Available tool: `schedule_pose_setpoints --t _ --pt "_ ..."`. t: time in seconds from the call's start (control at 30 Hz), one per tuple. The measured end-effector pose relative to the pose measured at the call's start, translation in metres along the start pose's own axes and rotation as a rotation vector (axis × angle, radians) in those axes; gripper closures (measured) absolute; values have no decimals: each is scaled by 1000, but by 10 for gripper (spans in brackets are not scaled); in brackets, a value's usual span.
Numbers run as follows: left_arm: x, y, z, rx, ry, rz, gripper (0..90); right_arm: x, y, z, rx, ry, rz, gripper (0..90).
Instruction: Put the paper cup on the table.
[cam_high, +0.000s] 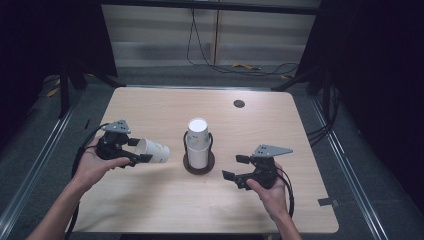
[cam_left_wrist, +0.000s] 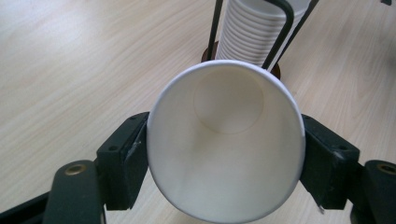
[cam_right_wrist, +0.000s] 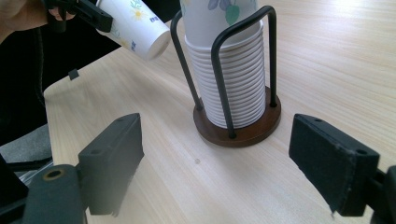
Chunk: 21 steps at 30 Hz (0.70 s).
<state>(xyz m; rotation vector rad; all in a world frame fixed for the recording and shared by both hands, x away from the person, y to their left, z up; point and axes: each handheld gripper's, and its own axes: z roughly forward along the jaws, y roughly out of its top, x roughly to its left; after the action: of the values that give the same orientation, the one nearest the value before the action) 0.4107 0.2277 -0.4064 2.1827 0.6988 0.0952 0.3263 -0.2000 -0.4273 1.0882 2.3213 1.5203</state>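
A stack of white paper cups (cam_high: 198, 141) (cam_left_wrist: 252, 32) (cam_right_wrist: 229, 70) stands upside down in a black wire holder with a round brown base (cam_high: 198, 167) (cam_right_wrist: 238, 128) at the table's middle. My left gripper (cam_high: 134, 151) (cam_left_wrist: 224, 158) is shut on a single paper cup (cam_high: 152, 150) (cam_left_wrist: 224, 144) (cam_right_wrist: 133, 25), held on its side left of the stack, its bottom toward the holder and its open mouth toward the gripper's camera. My right gripper (cam_high: 235, 167) (cam_right_wrist: 219, 163) stands open just right of the holder, with nothing between its jaws.
The wooden table (cam_high: 150, 200) has a round black grommet (cam_high: 239, 103) near its far edge. Cables (cam_high: 220, 65) lie on the floor beyond it. A dark tape patch (cam_high: 327, 202) sits at the table's right front corner.
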Motion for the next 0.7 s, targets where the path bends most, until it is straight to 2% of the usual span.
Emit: schedule_pose_setpoints --t 0.1,0.2,0.3,0.4,0.5,0.57,0.63,0.7 --pt "6 2 1 17 15 -25 263 -1 0 0 2 0 -2 172" --pt "8 5 3 22 17 -29 263 0 0 0 1 0 0 172" --pt "11 11 6 51 44 -14 260 0 0 1 3 2 1 172" --pt "13 19 10 64 53 3 257 0 0 2 -5 0 -1 177" --pt "14 29 12 122 61 23 257 1 0 3 0 7 -7 177" --pt "13 33 14 140 78 37 257 0 -1 3 4 4 -6 177" --pt "14 36 16 165 90 43 257 0 -1 3 3 4 -4 177" --pt "16 37 19 189 85 30 257 0 -1 2 2 3 -8 177"
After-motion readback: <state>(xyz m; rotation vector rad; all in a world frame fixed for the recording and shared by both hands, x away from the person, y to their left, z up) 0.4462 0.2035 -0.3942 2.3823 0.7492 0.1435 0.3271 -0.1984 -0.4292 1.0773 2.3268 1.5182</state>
